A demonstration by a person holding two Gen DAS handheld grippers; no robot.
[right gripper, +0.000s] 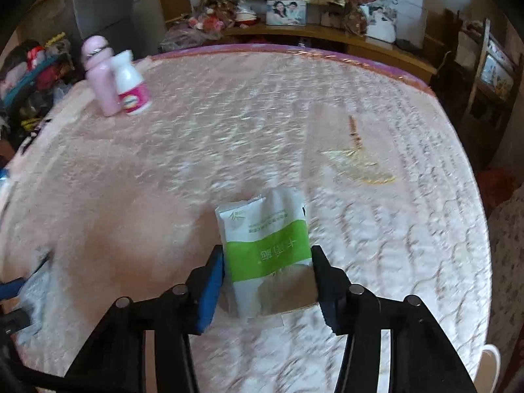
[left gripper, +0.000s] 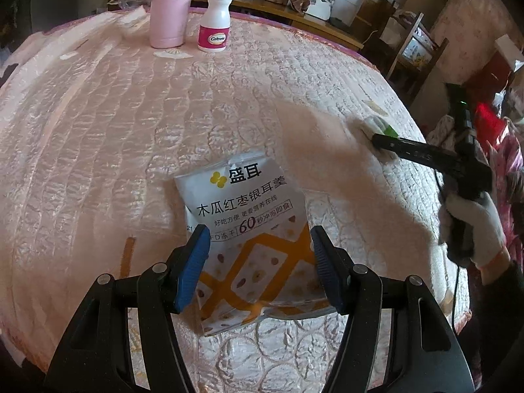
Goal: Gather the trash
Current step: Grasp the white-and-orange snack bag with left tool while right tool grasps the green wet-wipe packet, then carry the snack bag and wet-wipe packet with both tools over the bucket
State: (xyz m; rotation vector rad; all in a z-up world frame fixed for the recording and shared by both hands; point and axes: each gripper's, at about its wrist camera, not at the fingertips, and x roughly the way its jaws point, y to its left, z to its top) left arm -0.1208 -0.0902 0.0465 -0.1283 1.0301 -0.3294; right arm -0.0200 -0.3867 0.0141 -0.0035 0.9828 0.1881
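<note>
1. The left gripper (left gripper: 260, 262) clamps the lower half of a silver food sachet (left gripper: 242, 216) with orange lattice print, its pads pressed on both side edges; the sachet is held above the pink quilted table cover (left gripper: 98, 131).
2. The right gripper (right gripper: 267, 281) straddles a green-and-white tissue packet (right gripper: 265, 242) lying near the table's right edge; both pads appear to touch its sides, so I judge it gripped.
3. Step in hand: gathering the wrappers; next, lift the packet clear and carry both to a bin, which is not in view.
</note>
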